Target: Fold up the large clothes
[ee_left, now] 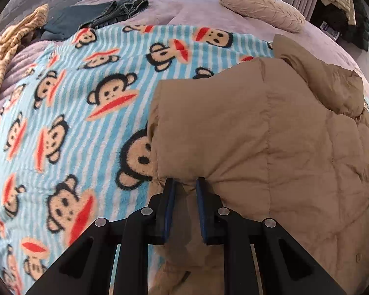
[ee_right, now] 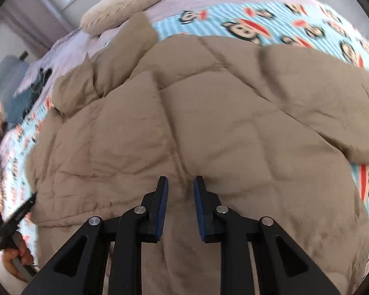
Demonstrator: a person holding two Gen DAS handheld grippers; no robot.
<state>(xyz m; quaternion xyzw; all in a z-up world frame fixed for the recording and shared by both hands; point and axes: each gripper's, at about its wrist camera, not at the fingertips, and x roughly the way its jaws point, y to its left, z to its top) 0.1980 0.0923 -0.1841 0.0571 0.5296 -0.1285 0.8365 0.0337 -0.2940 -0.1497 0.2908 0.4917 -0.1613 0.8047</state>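
Tan quilted puffer jacket (ee_left: 270, 135) spread on monkey-print fleece blanket (ee_left: 73, 113) over the bed. Left claw (ee_left: 185, 184) clenched on a pinch of jacket edge. Right claw (ee_right: 180, 184) parted, pressed at the jacket, perhaps gripping nothing; blurred view.

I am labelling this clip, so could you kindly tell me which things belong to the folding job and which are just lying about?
Job: tan puffer jacket; left hand-held gripper; right hand-held gripper.
Lying about: monkey-print blanket; cream pillow; dark jeans; striped yellow garment.
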